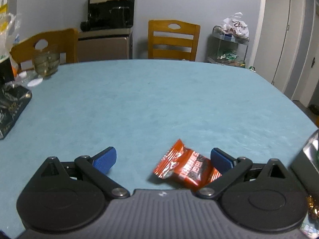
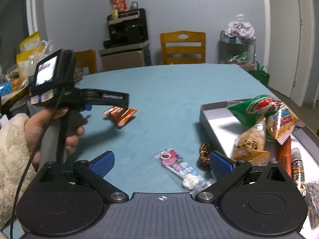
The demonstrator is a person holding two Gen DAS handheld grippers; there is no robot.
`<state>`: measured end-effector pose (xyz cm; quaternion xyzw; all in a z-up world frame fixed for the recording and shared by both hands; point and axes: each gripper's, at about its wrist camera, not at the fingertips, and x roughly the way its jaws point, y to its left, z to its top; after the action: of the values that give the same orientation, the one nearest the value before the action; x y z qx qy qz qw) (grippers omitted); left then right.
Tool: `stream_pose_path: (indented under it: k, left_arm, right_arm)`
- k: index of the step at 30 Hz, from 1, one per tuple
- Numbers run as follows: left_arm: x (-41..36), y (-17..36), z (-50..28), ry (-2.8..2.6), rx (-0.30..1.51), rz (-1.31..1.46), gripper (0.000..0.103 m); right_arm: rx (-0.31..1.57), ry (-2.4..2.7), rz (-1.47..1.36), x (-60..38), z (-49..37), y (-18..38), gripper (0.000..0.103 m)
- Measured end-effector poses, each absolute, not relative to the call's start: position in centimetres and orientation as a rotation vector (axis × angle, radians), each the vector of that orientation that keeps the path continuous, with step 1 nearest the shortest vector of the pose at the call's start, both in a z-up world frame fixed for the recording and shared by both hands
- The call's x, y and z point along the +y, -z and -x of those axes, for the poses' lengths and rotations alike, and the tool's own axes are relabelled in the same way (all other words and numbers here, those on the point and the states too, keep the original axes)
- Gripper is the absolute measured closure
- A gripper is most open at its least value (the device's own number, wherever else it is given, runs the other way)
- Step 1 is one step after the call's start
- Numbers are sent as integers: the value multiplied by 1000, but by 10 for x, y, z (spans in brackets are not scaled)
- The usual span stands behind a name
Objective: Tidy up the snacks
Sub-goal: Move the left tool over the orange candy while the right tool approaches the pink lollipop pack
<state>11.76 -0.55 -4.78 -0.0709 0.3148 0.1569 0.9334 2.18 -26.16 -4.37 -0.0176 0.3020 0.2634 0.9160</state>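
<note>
My left gripper (image 1: 162, 160) is spread wide with the orange snack packet (image 1: 186, 167) between its pads, against the right one, ungripped; my right gripper (image 2: 162, 162) gapes empty over a pink candy stick (image 2: 178, 168) on the blue tablecloth (image 2: 169, 91); the grey tray (image 2: 217, 119) of snacks sits just right.

A table covered in teal cloth (image 1: 159, 99) fills the foreground. Beyond its far edge stands a wooden chair (image 1: 173, 39) against the grey wall, with a second wooden chair (image 1: 45, 43) to its left. Between them, a black appliance (image 1: 110, 10) sits atop a beige cabinet (image 1: 104, 46). Right of the first chair is a metal trolley (image 1: 227, 47) (a white plastic bag (image 1: 236, 26) on top). A glass jar (image 1: 46, 61) rests near the table's far-left corner.
</note>
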Motion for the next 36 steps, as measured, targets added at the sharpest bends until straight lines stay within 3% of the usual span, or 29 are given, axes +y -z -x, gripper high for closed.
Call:
stream_pose_path:
  k: [7,22,27,33,36]
  left_arm:
    - [-28,55,-126,-367,610,57,1]
    - [15,61,-119,-215,760,228,1]
    - [18,51,-123,-277,639,304,1]
    - [-28,62,-150,-472,590,-13,1]
    - [-35,65,-156,-458,612,-31,1]
  right_arm:
    - [648,-564,46,-258,-24,49,0]
    - [647,-579,49,-255,-21,47,0]
    - [644,-590,52,-254,-19,47,0]
    - [647,-594,53,-254,-16,48,0]
    - [648,-591,53,-257,-14,48,0]
